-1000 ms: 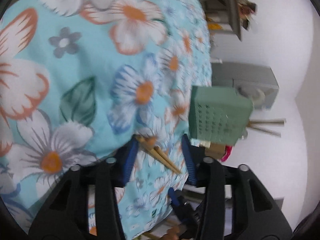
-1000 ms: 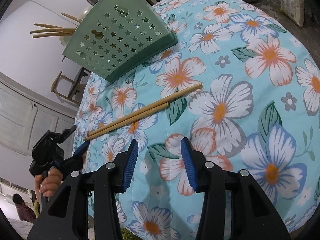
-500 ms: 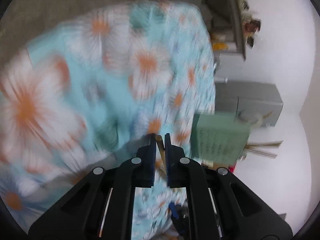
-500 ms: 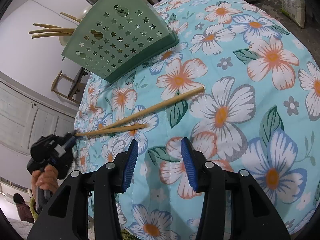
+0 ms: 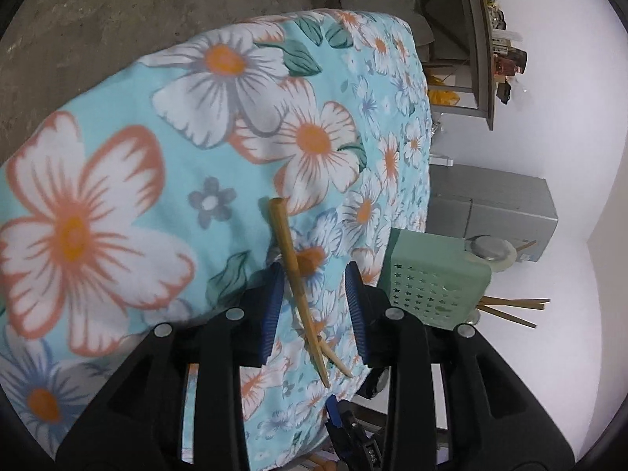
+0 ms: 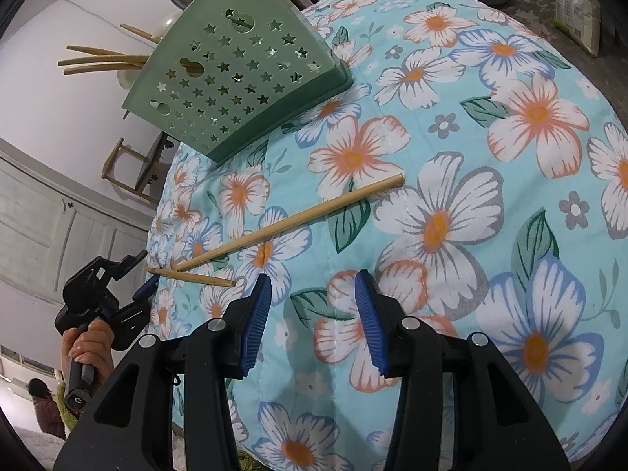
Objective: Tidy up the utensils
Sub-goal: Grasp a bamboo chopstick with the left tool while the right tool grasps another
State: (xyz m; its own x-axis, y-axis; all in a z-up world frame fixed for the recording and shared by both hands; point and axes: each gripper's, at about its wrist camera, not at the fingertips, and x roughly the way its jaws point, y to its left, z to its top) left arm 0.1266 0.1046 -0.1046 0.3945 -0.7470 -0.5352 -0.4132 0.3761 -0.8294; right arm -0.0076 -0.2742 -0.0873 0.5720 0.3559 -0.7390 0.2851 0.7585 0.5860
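Observation:
Two wooden chopsticks lie on the floral cloth [image 6: 451, 125]. The longer-looking chopstick [image 6: 290, 221] slants across the cloth. The other chopstick [image 6: 190, 276] [image 5: 292, 263] lies skewed at the cloth's left edge. It runs between the jaws of my left gripper [image 5: 314, 302] [image 6: 143, 274], which are opening, and the pads are clear of it. A green star-holed holder [image 6: 243, 78] [image 5: 431, 286] stands at the far side with several chopsticks [image 6: 102, 59] sticking out. My right gripper [image 6: 314, 314] hovers open over the cloth, with nothing between its fingers.
A hand [image 6: 88, 347] holds the left gripper's handle beside the table's left edge. A wooden chair [image 6: 129, 168] stands behind the table, and a grey cabinet [image 5: 490, 204] and a shelf [image 5: 479, 39] stand by the white wall.
Half a second ago the left jaws were shut on one chopstick's tip and drew it away from the other. Now they have spread apart again. The right gripper has not moved.

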